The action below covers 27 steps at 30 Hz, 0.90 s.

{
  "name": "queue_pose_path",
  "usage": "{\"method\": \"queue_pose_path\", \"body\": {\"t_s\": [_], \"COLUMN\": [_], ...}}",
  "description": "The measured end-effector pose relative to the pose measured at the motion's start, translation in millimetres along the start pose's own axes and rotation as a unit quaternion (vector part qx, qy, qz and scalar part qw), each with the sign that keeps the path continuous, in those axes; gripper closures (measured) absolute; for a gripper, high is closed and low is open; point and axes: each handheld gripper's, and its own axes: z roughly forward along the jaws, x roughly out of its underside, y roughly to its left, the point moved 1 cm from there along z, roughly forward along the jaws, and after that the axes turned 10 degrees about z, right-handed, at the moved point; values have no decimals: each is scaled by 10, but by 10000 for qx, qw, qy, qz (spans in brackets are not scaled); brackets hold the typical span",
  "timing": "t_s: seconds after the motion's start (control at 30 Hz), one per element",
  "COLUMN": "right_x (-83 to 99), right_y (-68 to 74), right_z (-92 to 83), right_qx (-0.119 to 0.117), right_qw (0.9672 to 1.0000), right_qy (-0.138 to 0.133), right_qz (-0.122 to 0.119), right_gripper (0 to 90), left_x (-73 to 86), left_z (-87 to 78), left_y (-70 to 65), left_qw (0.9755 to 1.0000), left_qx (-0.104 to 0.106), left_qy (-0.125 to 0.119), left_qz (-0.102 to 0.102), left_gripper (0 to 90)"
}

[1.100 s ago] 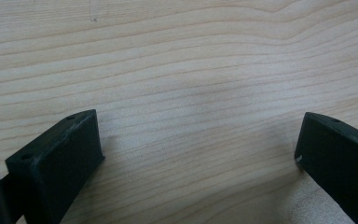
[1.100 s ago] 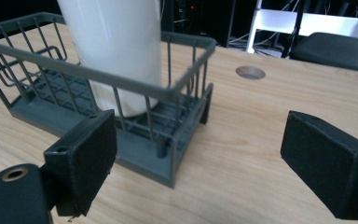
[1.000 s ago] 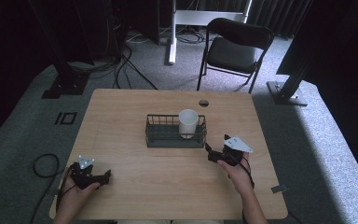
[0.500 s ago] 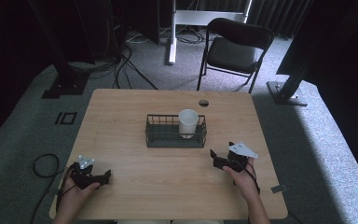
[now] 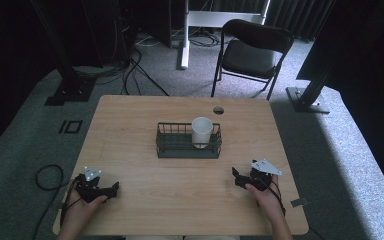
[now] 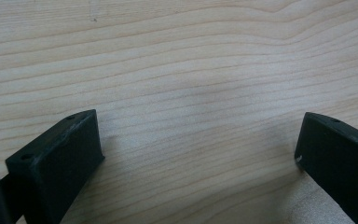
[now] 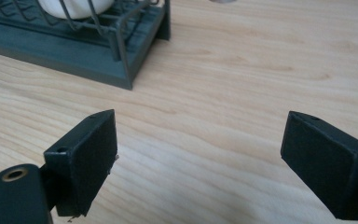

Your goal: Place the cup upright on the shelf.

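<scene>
A dark wire basket stands mid-table with a white cup upright in its right end. In the right gripper view the basket's corner and the cup's base show at top left. My left gripper rests low on the table's front left, held by a hand, its jaws wide apart over bare wood. My right gripper sits at the front right, below and right of the basket, open with nothing between its jaws.
The wooden table has a round cable hole at its far edge. A black folding chair stands beyond the table. Cables trail on the grey carpet at left, and black stand bases sit at both far corners.
My right gripper has drawn back from beside the basket toward the front right of the table. The left gripper has stayed put.
</scene>
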Motion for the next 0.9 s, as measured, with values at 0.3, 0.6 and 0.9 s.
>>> {"method": "queue_pose_path", "body": {"t_s": [0.3, 0.6, 0.9], "right_x": [84, 159, 205], "right_y": [-123, -192, -319], "right_z": [-89, -180, -273], "right_qx": [102, 181, 568], "right_qw": [9996, 9988, 9966], "right_qy": [272, 444, 588], "right_qz": [-31, -105, -56], "right_gripper": [105, 105, 105], "left_x": [0, 0, 0], "left_z": [0, 0, 0], "left_y": [0, 0, 0], "left_qw": [10000, 10000, 10000], "left_qx": [0, 0, 0], "left_qy": [2, 0, -1], "left_qz": [3, 0, -1], "left_gripper": [8, 8, 8]}}
